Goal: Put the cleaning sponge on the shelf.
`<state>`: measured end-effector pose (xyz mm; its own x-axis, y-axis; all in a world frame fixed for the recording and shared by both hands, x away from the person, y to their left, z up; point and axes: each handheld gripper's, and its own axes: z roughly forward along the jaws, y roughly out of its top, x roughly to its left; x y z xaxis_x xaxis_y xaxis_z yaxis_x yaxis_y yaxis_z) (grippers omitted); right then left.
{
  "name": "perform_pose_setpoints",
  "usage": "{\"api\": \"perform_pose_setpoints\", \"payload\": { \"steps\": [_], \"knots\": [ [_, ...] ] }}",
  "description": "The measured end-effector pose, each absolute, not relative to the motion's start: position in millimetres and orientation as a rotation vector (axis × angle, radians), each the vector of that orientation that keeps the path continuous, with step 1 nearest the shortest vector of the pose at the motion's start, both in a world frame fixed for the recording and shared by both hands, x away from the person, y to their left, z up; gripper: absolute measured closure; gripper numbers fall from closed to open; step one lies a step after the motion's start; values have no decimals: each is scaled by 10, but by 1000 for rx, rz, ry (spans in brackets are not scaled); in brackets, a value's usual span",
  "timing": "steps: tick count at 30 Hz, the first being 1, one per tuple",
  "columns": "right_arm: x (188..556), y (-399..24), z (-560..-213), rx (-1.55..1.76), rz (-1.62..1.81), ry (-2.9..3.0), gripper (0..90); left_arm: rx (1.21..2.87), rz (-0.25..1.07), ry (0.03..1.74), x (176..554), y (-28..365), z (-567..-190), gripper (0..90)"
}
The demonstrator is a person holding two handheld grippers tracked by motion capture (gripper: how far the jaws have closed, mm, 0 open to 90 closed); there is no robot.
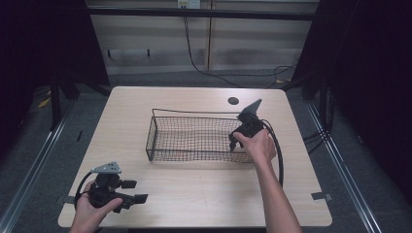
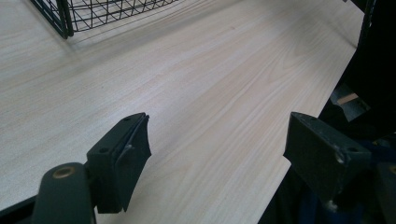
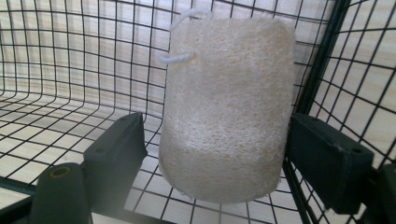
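The right gripper (image 3: 217, 144) stands with jaws wide apart on either side of a loofah sponge (image 3: 226, 107), inside the wire basket (image 1: 194, 138) at its right end. Left gripper (image 1: 134, 191) gapes empty over the table (image 2: 210, 74).

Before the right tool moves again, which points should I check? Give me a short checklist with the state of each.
1. Loofah inside the basket: ok.
2. Loofah between the right tool jaws: ok.
3. Right jaws apart, not squeezing the loofah: ok.
4. Loofah resting on the basket floor: cannot tell.
5. Left tool open, holding nothing: ok.
6. Left tool away from the basket, over the table: ok.
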<state>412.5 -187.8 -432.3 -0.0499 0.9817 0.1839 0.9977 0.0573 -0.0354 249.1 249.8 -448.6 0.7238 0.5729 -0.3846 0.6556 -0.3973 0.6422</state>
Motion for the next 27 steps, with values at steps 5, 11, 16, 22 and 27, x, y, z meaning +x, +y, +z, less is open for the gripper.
{"api": "perform_pose_setpoints", "payload": {
  "steps": [5,11,16,22,27],
  "knots": [
    [4126,-1879,-4313,-2052,-156,-2183,202,2106,-128,924,2492,2501,-4485,218],
    [4125,-1877,-4282,-2064,-165,-2195,208,2105,-131,925,2490,2499,-4485,218],
    [4122,-1895,-4267,-2071,-181,-2190,222,2107,-128,924,2492,2501,-4485,218],
    [4107,-1913,-4228,-2063,-225,-2189,209,2104,-129,927,2489,2496,-4486,218],
    [4090,-1941,-4183,-2058,-252,-2184,209,2105,-128,929,2489,2494,-4486,218]
  ]
}}
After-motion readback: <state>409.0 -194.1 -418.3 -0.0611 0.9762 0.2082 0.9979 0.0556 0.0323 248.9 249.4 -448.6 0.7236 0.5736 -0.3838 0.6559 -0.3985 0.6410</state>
